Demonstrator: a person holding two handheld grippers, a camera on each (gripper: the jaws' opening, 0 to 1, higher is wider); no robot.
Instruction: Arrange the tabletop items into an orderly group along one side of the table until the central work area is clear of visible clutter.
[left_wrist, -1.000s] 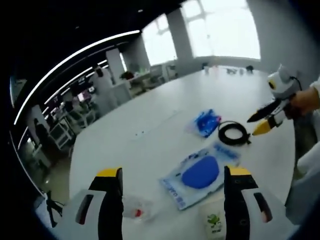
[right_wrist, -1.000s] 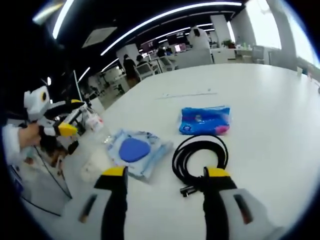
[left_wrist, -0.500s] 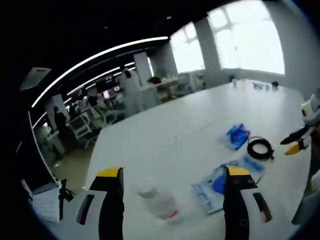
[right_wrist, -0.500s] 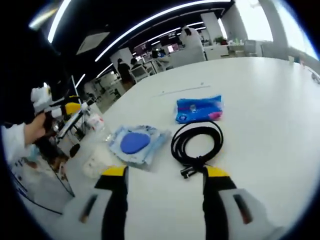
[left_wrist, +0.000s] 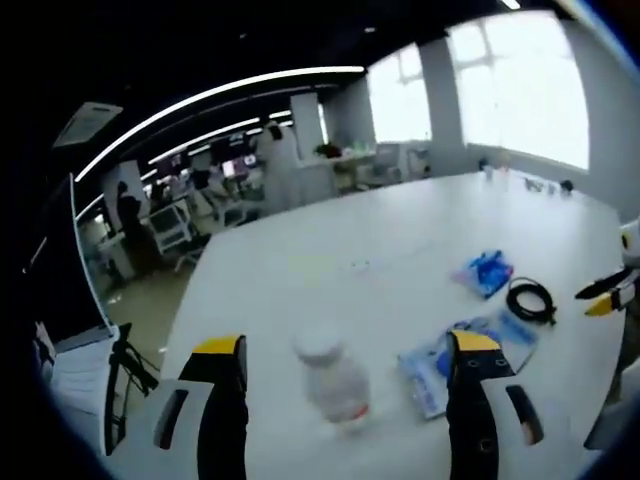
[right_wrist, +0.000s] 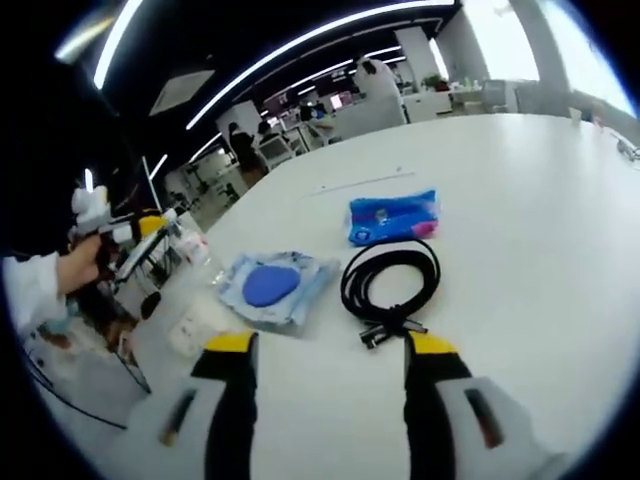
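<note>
Grippers are both yours: one in each hand, jaws spread apart, nothing between them. Your left gripper (left_wrist: 345, 345) hovers over the near left part of the white table (left_wrist: 300, 270), with one clear plastic bottle (left_wrist: 335, 382) lying blurred between its jaws. To its right you see one flat blue-and-white packet (left_wrist: 455, 350), one black coiled cable (left_wrist: 530, 298) and one small blue pouch (left_wrist: 484, 271). Your right gripper (right_wrist: 325, 345) hangs just short of the same coiled cable (right_wrist: 390, 285). The blue pouch (right_wrist: 393, 217) lies beyond the cable, the flat packet (right_wrist: 272, 288) to its left. One small white sachet (right_wrist: 197, 325) sits near the table's left edge.
</note>
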